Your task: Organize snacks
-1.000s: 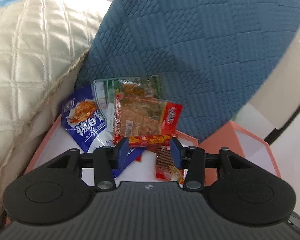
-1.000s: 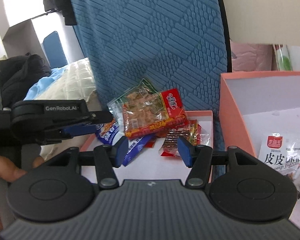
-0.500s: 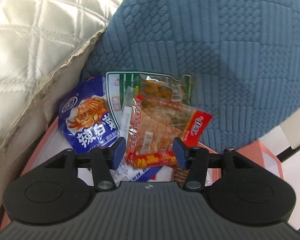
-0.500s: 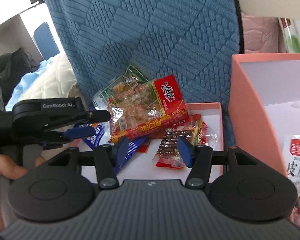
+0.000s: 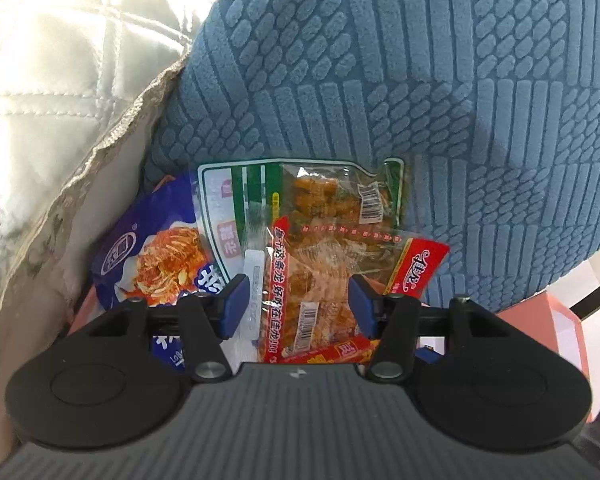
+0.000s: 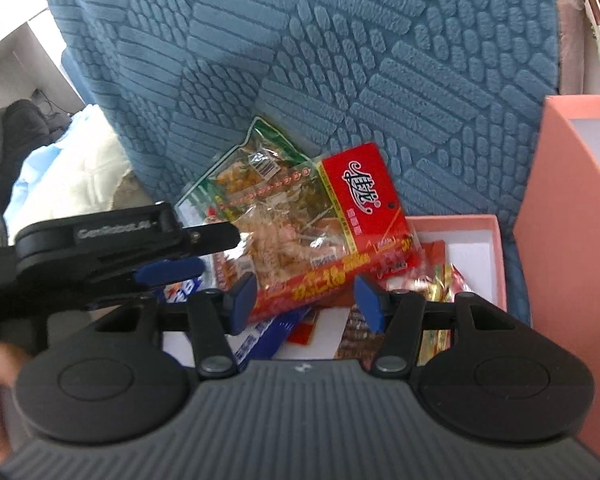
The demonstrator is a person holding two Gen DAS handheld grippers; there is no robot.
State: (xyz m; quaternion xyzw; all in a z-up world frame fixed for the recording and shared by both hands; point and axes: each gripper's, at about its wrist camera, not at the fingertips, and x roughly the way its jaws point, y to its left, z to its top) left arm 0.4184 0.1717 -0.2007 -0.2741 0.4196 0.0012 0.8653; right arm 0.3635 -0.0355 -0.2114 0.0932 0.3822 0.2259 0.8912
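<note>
Left tool [image 5: 296,306]: jaws spread apart, empty, its blue pads [image 5: 236,306] to either side of the red-and-clear snack packet [image 5: 332,280] without visibly pressing it. That packet leans against the blue textured cushion [image 5: 400,80], overlapping a green-edged clear packet [image 5: 300,196] behind it and a blue noodle-snack packet [image 5: 156,256] to its left. All three rest in a shallow pink tray [image 6: 480,232] with a white floor. A cream quilted pillow [image 5: 60,100] presses in from the left.

Right tool [image 6: 306,300]: jaws likewise apart and holding nothing, hovering over the near edge of the same tray, above the red packet's lower band. Small red and gold wrapped snacks [image 6: 440,280] lie on the tray floor to the right of the heap. A taller pink box [image 6: 560,220] stands just beside the tray on the right. The left tool enters the right wrist view from the left, level with the packets.
</note>
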